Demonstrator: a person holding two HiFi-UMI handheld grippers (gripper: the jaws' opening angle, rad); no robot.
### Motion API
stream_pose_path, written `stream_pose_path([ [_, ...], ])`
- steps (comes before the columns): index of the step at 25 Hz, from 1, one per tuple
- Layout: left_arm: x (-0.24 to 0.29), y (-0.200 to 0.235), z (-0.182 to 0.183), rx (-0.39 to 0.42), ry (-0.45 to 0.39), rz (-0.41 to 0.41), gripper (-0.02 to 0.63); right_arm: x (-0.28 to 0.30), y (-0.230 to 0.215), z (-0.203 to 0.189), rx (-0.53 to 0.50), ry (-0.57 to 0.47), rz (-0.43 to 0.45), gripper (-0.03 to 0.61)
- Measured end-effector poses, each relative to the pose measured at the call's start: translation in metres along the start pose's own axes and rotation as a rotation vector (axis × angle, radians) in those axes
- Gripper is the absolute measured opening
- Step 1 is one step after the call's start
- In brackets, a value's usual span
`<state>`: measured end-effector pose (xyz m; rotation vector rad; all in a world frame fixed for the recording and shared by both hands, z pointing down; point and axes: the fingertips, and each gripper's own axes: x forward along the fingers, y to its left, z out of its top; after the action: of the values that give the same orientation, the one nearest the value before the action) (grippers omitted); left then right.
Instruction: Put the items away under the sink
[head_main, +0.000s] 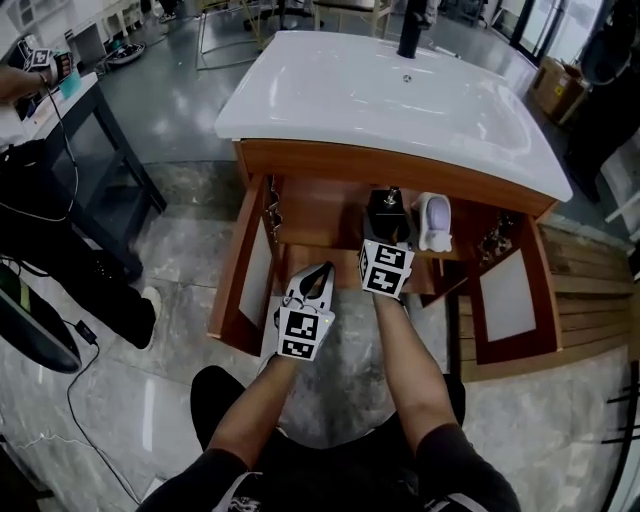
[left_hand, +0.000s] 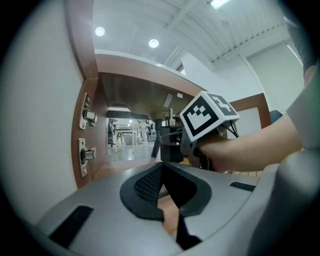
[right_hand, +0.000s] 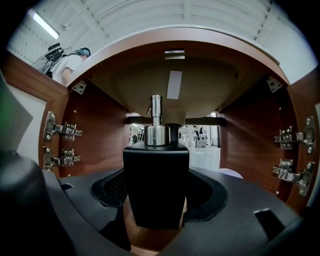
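Nearest the person, the left tool (head_main: 320, 274) hangs in front of the open cabinet (head_main: 318, 208), its jaws pressed together with nothing between them. Just beyond, the right tool (head_main: 387, 240) pinches a black soap dispenser (right_hand: 156, 185) by its sides, upright, with the metal pump on top. The dispenser sits inside the cabinet's opening, just left of a white item (head_main: 433, 222). Both doors stand wide. Above lies the white sink (head_main: 380, 100) with its dark faucet (head_main: 410, 35).

No readable text, label, brand or number anywhere. Marker cubes on left tool (head_main: 318, 278) and right tool (head_main: 388, 232): square patterns only. Black dispenser (right_hand: 156, 185): blank.
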<state>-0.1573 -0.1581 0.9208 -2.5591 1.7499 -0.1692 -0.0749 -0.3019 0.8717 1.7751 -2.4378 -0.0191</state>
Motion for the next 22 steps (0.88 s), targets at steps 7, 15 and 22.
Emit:
stream_pose_path([
  [7, 0.001, 0.007, 0.005, -0.055, 0.001, 0.042, 0.006, 0.015, -0.001, -0.008, 0.018, 0.023, -0.023, 0.324],
  [15, 0.005, 0.005, 0.004, -0.070, -0.001, 0.042, 0.006, 0.013, -0.007, -0.016, 0.015, 0.011, -0.057, 0.324],
  [22, 0.006, 0.008, 0.010, -0.086, -0.008, 0.059, 0.006, 0.015, 0.000, -0.014, -0.023, 0.040, -0.033, 0.325],
])
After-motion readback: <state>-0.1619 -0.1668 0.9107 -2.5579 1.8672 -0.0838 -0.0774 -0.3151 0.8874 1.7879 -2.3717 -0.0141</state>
